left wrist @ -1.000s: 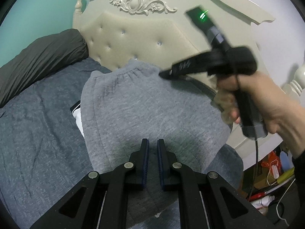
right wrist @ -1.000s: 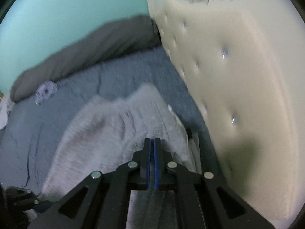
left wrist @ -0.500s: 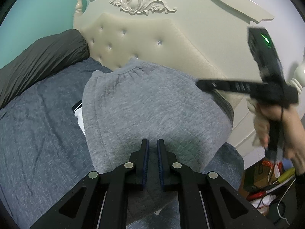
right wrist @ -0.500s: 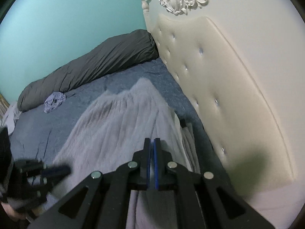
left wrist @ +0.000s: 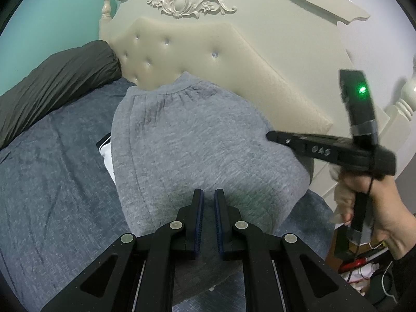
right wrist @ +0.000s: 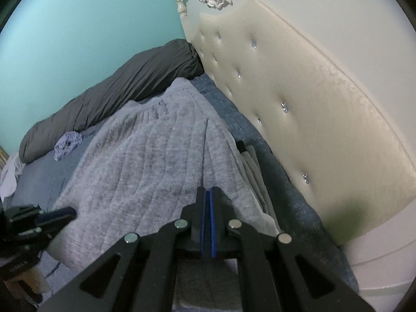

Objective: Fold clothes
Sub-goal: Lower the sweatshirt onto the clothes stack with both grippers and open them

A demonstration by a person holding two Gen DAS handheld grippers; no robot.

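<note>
A grey fleecy garment (left wrist: 197,140) lies folded on the blue-grey bed (left wrist: 52,182), its gathered band toward the headboard. My left gripper (left wrist: 208,193) hovers over the garment's near edge, its fingers nearly together with only a thin gap and nothing seen pinched. A hand holds my right gripper (left wrist: 270,136) at the garment's right edge, its tip just over the cloth. In the right wrist view the right gripper (right wrist: 208,189) is shut, blue pads touching, above the garment (right wrist: 145,166). The left gripper (right wrist: 59,213) shows blurred at lower left.
A white and black garment (left wrist: 105,153) and pale folded cloth (right wrist: 253,171) stick out from under the grey one. A dark duvet roll (left wrist: 52,83) lies along the far side, with a small bluish cloth (right wrist: 67,144) by it. The cream tufted headboard (left wrist: 208,59) stands close. Floor clutter (left wrist: 364,262) sits right.
The right gripper has swung from over the garment's far part out to its right edge and lower. The left gripper and the garment have stayed put.
</note>
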